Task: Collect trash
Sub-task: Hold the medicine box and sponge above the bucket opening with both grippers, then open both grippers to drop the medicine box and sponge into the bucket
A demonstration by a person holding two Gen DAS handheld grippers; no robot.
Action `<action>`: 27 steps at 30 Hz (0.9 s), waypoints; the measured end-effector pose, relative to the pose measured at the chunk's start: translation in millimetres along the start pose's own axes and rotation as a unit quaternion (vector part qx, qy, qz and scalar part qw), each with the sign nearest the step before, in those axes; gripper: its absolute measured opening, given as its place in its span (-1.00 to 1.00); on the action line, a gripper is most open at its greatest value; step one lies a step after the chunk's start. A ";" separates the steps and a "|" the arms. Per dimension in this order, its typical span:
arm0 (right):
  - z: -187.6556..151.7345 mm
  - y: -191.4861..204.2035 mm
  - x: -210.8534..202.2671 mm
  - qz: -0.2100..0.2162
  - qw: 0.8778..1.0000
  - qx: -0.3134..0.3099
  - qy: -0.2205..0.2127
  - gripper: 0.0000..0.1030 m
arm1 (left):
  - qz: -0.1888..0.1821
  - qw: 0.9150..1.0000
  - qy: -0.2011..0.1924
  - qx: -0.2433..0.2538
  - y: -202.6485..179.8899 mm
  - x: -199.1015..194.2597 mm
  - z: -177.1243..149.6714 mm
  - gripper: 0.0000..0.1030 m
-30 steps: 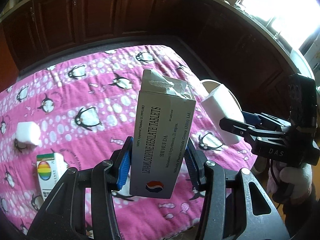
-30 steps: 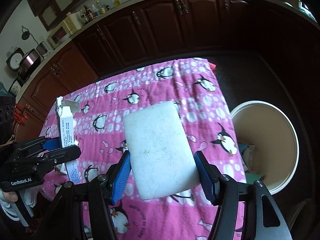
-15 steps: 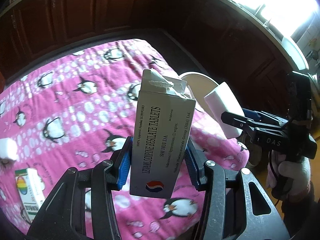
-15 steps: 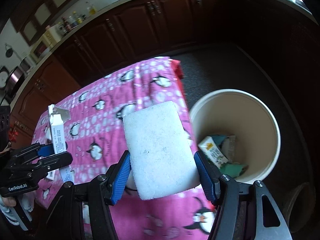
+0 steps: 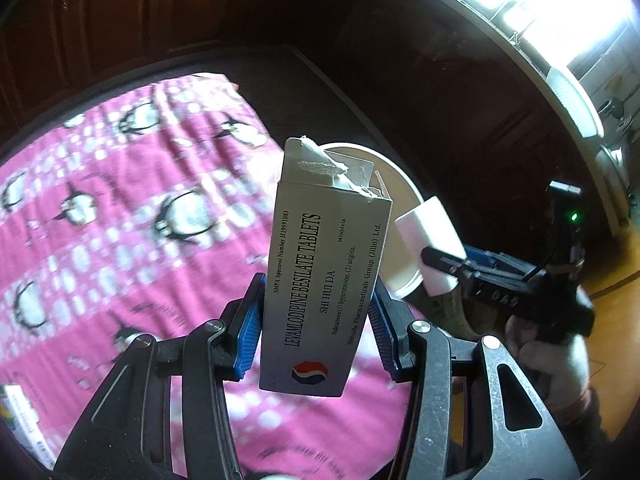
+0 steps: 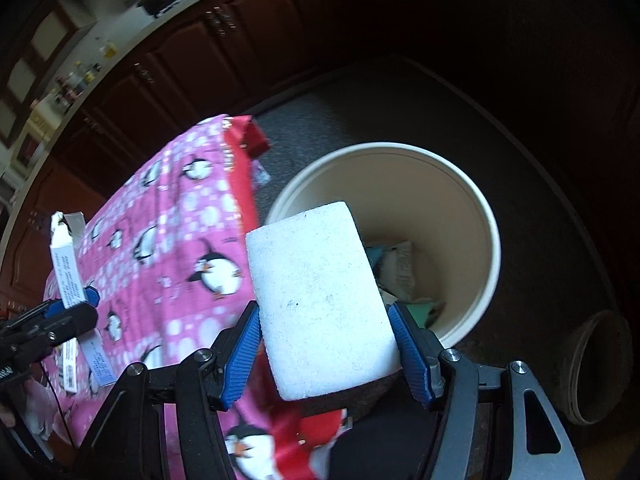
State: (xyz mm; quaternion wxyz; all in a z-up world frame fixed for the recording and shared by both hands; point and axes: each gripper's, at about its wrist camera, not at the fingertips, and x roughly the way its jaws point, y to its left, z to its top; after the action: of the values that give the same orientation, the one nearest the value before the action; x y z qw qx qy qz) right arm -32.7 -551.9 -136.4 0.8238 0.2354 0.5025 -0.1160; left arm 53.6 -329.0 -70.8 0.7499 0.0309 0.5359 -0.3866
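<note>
Right wrist: foam block [image 6: 320, 304] clamped between jaws.

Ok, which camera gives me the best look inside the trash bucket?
The right wrist view. It looks down into the open cream bucket, showing its rim, its inner wall and the discarded packaging at the bottom. The left wrist view shows only part of the bucket's rim and inner wall behind the tablet box, nothing of what lies inside.
</note>
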 end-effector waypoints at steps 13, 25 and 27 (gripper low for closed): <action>5.9 -39.9 32.0 -0.025 0.998 0.046 0.025 0.20 | -0.035 0.999 0.005 -0.017 -31.0 56.2 45.5 -0.09; 6.8 -49.7 47.8 -0.037 0.996 0.070 0.032 0.39 | -0.031 0.999 0.011 0.000 -48.0 82.0 57.0 -0.01; 5.4 -52.5 47.9 -0.039 0.996 0.073 0.034 0.39 | -0.031 0.999 0.010 0.001 -48.2 84.9 58.0 0.08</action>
State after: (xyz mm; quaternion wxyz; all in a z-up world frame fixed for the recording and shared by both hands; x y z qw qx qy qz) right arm -28.5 -597.7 -190.9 0.7816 0.2789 0.5296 -0.1757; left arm 80.0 -435.9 -98.7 0.7320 0.0188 0.5435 -0.4104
